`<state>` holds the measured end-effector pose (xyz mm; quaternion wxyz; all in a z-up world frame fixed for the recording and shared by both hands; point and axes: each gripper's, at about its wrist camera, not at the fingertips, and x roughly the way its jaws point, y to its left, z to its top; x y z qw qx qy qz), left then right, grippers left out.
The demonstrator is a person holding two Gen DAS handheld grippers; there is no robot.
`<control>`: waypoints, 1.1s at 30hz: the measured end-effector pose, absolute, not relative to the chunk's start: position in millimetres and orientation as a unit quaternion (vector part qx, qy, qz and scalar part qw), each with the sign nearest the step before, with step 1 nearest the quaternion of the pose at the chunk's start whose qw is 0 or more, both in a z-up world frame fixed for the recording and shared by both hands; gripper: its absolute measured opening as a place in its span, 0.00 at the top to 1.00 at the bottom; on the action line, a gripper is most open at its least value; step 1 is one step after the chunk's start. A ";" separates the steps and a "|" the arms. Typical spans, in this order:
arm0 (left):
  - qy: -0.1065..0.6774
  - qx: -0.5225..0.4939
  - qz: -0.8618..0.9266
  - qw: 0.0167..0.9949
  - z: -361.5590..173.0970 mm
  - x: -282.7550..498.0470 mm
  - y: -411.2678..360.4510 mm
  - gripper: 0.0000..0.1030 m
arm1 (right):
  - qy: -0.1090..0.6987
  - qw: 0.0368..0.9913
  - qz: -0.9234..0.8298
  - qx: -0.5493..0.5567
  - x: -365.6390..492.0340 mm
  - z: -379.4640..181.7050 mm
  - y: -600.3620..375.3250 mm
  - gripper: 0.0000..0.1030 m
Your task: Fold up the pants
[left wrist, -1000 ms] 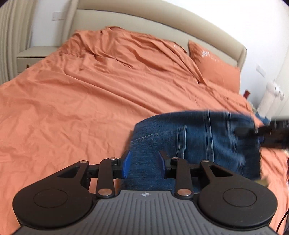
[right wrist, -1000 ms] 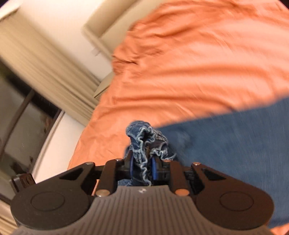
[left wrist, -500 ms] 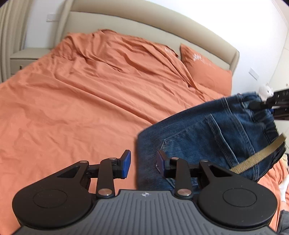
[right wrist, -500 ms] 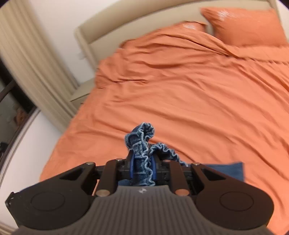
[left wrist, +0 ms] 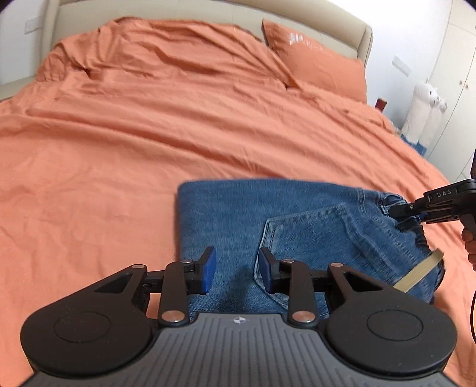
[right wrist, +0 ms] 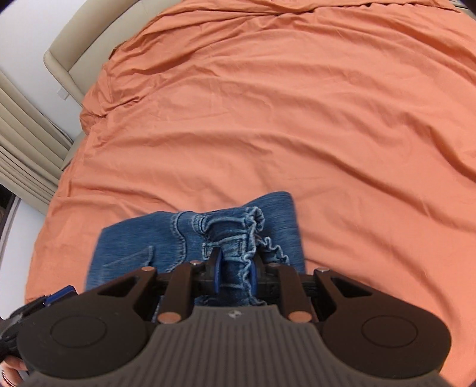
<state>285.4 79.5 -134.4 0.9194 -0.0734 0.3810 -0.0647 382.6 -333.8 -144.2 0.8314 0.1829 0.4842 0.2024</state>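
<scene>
Blue denim pants [left wrist: 297, 229] lie folded on the orange bed sheet [left wrist: 148, 134], back pocket up, a tan belt strap [left wrist: 419, 275] hanging at their right edge. My left gripper [left wrist: 236, 269] is open just above the near edge of the denim, nothing between its blue pads. My right gripper [right wrist: 235, 272] is shut on the gathered elastic waistband [right wrist: 238, 235] of the pants [right wrist: 142, 253]. The right gripper also shows in the left wrist view [left wrist: 398, 211], pinching the waistband at the right.
The orange sheet [right wrist: 267, 104] covers a wide bed with a beige headboard [left wrist: 297, 18] and an orange pillow [left wrist: 318, 68]. A white plush toy [left wrist: 425, 113] stands by the wall at right. Beige curtains [right wrist: 20, 143] hang beyond the bed's left edge.
The right gripper has carried the waistband down, and the pants now lie flatter on the bed. The left gripper stays open and now sits over the denim's near edge.
</scene>
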 end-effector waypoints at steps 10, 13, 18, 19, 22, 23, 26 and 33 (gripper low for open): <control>0.394 -0.050 -0.054 0.916 -138.9 288.1 77.0 0.68 | 0.482 0.837 0.191 0.173 384.8 -167.1 -335.8 0.78; 0.381 -0.033 -0.058 0.922 -119.8 268.2 73.4 0.68 | 0.459 0.857 0.187 0.141 365.6 -145.6 -337.6 0.69; 0.369 0.013 -0.066 0.927 -92.6 224.0 64.1 0.68 | 0.408 0.884 0.192 0.122 305.8 -111.9 -350.5 0.69; 0.367 0.019 -0.068 0.927 -88.7 214.3 62.5 0.68 | 0.398 0.888 0.195 0.124 291.7 -108.0 -353.4 0.69; 0.370 0.036 -0.078 0.925 -84.5 187.2 57.2 0.63 | 0.370 0.898 0.203 0.121 251.9 -105.2 -356.3 0.75; 0.372 0.044 -0.080 0.924 -85.5 178.7 55.2 0.63 | 0.361 0.903 0.205 0.114 241.7 -107.3 -354.5 0.76; 0.384 0.083 -0.077 0.916 -96.3 157.0 48.2 0.60 | 0.345 0.907 0.212 0.116 228.6 -119.8 -348.6 0.76; 0.421 0.109 -0.069 0.898 -134.6 135.7 40.7 0.60 | 0.374 0.896 0.199 0.132 244.4 -164.9 -349.8 0.80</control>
